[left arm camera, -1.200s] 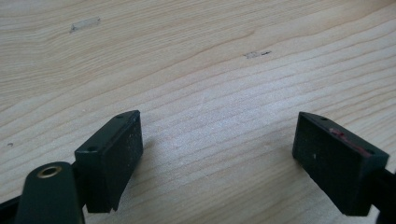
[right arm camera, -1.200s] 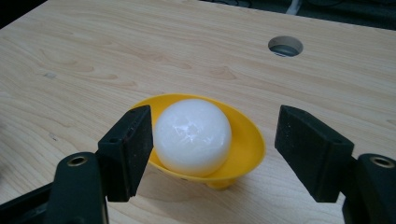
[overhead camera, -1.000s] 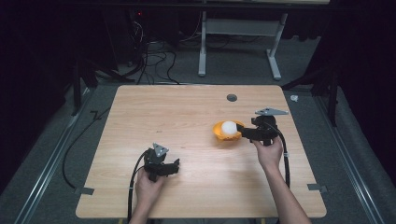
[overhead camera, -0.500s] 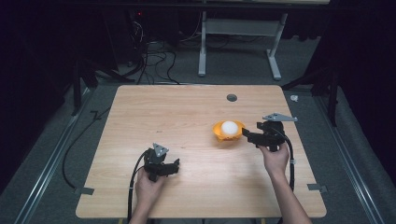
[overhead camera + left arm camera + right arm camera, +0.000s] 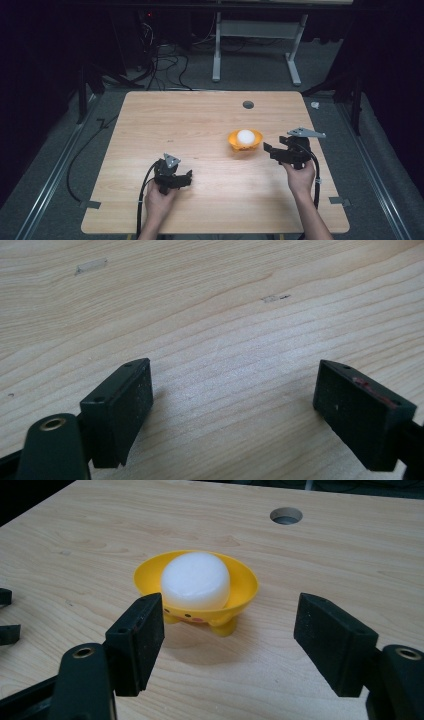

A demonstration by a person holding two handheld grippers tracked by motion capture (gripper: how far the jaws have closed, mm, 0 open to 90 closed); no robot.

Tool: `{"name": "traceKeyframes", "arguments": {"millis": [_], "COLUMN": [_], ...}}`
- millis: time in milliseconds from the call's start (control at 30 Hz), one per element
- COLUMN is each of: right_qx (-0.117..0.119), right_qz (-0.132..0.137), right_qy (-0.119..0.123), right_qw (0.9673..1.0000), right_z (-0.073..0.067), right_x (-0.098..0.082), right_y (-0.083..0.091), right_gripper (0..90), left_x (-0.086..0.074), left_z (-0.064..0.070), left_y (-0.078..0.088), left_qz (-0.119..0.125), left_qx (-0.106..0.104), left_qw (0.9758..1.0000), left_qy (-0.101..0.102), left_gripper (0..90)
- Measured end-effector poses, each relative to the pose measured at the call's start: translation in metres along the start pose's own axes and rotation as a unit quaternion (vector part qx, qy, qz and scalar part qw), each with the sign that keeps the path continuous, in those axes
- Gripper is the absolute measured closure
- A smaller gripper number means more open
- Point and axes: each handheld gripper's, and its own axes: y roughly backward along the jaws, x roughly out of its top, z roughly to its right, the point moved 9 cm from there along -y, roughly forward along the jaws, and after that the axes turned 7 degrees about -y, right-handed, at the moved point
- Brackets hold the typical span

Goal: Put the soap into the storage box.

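Note:
A yellow bowl point(image 5: 245, 144) on little feet stands on the wooden table point(image 5: 200, 120), right of centre, with a white rounded lump point(image 5: 245, 136) in it. My right gripper point(image 5: 268, 149) is just right of the bowl and points at it, apart from it. In the right gripper view the bowl point(image 5: 242, 587) and the lump point(image 5: 196, 580) sit beyond my right gripper point(image 5: 232, 617), whose jaws stand apart with nothing between them. My left gripper point(image 5: 187, 176) rests near the front left; my left gripper point(image 5: 232, 390) is open over bare wood.
A round cable hole point(image 5: 248, 105) lies in the table behind the bowl. Bits of tape point(image 5: 90, 204) mark the front corners. Cables point(image 5: 165, 65) and a white desk frame point(image 5: 255, 45) are on the floor beyond the far edge.
My right gripper has drawn back to the right, away from the bowl it was up against. The bowl stayed put. The left hand has not moved.

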Motion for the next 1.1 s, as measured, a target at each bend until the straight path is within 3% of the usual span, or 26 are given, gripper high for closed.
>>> {"name": "traceKeyframes", "arguments": {"millis": [567,1100], "right_qx": [0.004,0.006], "right_qz": [0.003,-0.014], "right_qy": [-0.025,-0.035], "right_qw": [0.9997,0.9993], "right_z": [0.009,0.010], "right_x": [-0.022,-0.051], "right_y": [0.010,0.000], "right_gripper": [28.9,28.8], "left_x": [0.000,0.000], "left_z": [0.000,0.000], "left_y": [0.000,0.000], "left_qz": [0.000,0.000], "left_qx": [0.000,0.000], "left_qw": [1.0000,1.0000], "left_qy": [0.000,0.000], "left_gripper": [16.5,16.5]}}
